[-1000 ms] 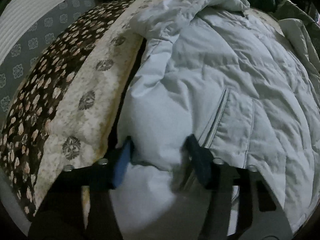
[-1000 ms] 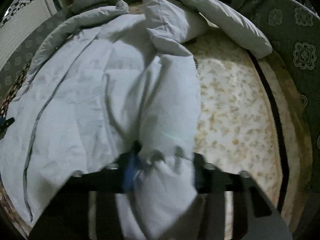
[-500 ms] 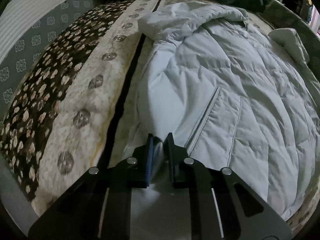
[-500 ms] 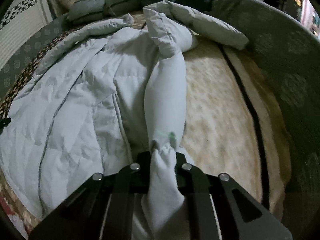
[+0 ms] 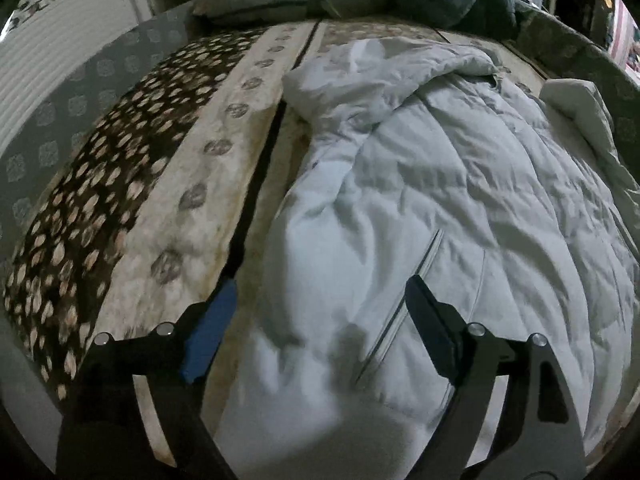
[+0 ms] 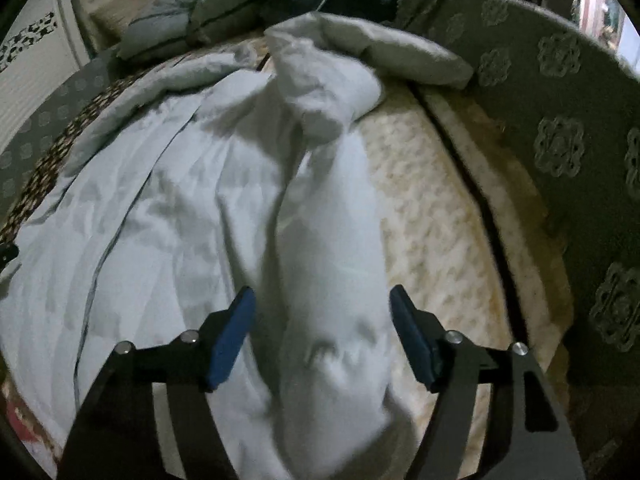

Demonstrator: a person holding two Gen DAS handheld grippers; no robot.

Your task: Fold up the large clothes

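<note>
Jacket [image 5: 460, 200], pale quilted, lies spread on patterned bedspread [image 5: 168, 208]. Nearest: left gripper [image 5: 320, 300] jaws just sprang apart, wide now, hem edge between them but pads off it. Right gripper [image 6: 322, 312] likewise just released, sleeve [image 6: 332, 240] lying loose between its pads w/o contact. Farther back, pillows [image 6: 192, 20] piled at bed's head.

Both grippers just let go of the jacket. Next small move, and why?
Probably bring the right gripper down to re-grip the sleeve. Both grippers' jaws have just been opening; the left gripper is open over the hem. The sleeve lies straight beside the jacket on the bedspread, not yet folded across.
</note>
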